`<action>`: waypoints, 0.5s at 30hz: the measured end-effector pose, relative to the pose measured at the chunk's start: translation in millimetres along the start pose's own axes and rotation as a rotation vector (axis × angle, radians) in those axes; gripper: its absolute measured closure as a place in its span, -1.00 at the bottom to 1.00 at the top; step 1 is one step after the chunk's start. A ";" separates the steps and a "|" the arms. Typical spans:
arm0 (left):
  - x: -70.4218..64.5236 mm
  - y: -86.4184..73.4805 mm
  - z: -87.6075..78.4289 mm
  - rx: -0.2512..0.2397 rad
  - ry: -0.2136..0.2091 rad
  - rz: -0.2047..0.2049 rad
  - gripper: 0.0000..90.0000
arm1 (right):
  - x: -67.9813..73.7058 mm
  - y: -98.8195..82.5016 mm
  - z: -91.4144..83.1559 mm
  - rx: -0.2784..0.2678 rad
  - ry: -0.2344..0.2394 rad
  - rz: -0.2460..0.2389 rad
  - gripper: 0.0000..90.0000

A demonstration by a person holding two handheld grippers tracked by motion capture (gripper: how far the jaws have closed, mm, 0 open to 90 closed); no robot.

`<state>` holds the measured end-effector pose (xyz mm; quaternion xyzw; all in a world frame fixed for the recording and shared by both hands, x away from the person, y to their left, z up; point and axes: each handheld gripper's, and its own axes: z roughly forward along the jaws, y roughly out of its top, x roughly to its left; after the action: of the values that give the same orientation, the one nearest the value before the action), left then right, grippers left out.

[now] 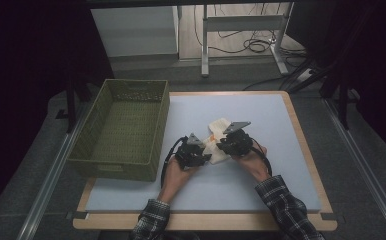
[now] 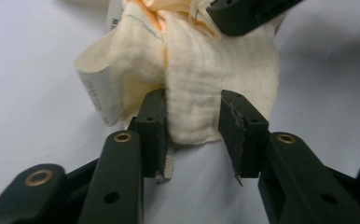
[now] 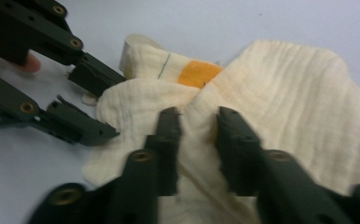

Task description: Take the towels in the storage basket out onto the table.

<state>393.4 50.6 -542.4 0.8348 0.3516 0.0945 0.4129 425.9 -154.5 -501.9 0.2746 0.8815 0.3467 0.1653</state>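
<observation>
A crumpled cream gauze cloth (image 1: 220,127) with an orange patch (image 3: 198,73) and a white label lies mid-mat. My left gripper (image 1: 207,156) comes at its near-left end. In the left gripper view my left gripper (image 2: 192,112) has a hanging fold of the cloth (image 2: 225,60) filling the gap between its pads. My right gripper (image 1: 222,146) meets the cloth from the right. In the right gripper view my right gripper (image 3: 198,123) pinches a raised ridge of the cloth (image 3: 299,93), with the left gripper (image 3: 117,106) at the cloth's corner.
A green woven basket (image 1: 116,167) stands on the mat's left side, close to the left hand. The pale blue mat (image 1: 271,115) covers a wooden table (image 1: 206,221). Desk legs and cables lie on the floor beyond the table.
</observation>
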 end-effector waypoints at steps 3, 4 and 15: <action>0.9 -0.2 -0.3 -0.003 0.003 -0.014 0.49 | -1.6 -0.8 -3.5 -0.007 -0.001 0.021 0.87; 1.2 -0.4 -0.5 -0.006 0.005 -0.021 0.53 | -2.6 -0.5 -7.0 -0.016 0.001 0.025 0.88; 4.6 -1.6 -2.3 -0.022 -0.033 -0.039 0.75 | -39.2 -3.8 -56.3 -0.097 -0.067 0.112 0.88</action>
<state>394.9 55.7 -542.7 0.8247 0.3598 0.0767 0.4295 428.6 -209.6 -460.9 0.3267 0.8410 0.3882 0.1879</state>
